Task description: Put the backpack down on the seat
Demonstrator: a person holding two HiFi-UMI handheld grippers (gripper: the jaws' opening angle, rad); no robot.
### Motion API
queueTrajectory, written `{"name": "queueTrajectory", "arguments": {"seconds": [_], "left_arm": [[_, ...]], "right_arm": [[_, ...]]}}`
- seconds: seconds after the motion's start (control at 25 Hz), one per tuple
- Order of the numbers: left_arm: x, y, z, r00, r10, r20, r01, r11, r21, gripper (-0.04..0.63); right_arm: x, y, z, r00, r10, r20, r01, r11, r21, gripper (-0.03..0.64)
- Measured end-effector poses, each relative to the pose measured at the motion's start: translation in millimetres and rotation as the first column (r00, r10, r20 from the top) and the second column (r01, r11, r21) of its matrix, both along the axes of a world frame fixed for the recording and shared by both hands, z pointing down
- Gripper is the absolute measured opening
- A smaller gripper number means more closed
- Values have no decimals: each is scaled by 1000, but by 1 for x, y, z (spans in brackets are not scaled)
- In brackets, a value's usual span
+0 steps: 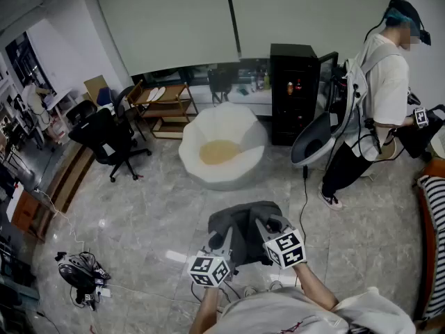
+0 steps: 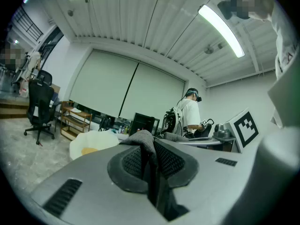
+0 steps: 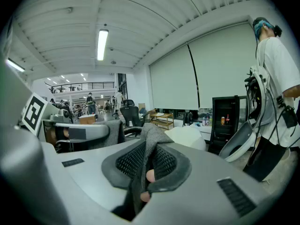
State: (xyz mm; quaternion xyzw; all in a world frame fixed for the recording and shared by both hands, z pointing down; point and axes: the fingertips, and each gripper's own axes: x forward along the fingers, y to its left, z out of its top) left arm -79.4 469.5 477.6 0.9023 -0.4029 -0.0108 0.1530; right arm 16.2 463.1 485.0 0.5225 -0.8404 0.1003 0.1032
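Above floor (image 1: 139, 214): one backpack (image 1: 241, 218), clamped by two hand-held grippers (image 1: 226, 240) (image 1: 267, 227).

A black office chair (image 1: 111, 141) stands on the pale tiled floor (image 1: 139, 214) at the left, near a low wooden shelf rack (image 1: 163, 106) set below the drawn roller blinds (image 1: 167, 23). Right of centre is a tall black cabinet (image 1: 294, 92) with bottles showing behind its door. Just beside it a grey shell chair (image 1: 316, 141) leans tilted, and a person (image 1: 386, 82) in a white shirt and dark trousers stands next to that. A tangle of cables (image 1: 82, 273) lies on the floor at lower left. A striped cushion (image 1: 434, 228) shows at the right edge.
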Motion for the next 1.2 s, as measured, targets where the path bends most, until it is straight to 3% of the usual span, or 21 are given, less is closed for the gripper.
{"name": "queueTrajectory", "arguments": {"seconds": [0.48, 1.2], "left_arm": [[-13, 2, 9, 1000, 2, 0, -2, 1000, -21, 60], [-51, -9, 13, 998, 69, -13, -70, 997, -17, 60]], "right_arm": [[-13, 2, 8, 1000, -3, -1, 3, 1000, -21, 52], [-50, -3, 14, 998, 59, -5, -59, 998, -25, 51]]}}
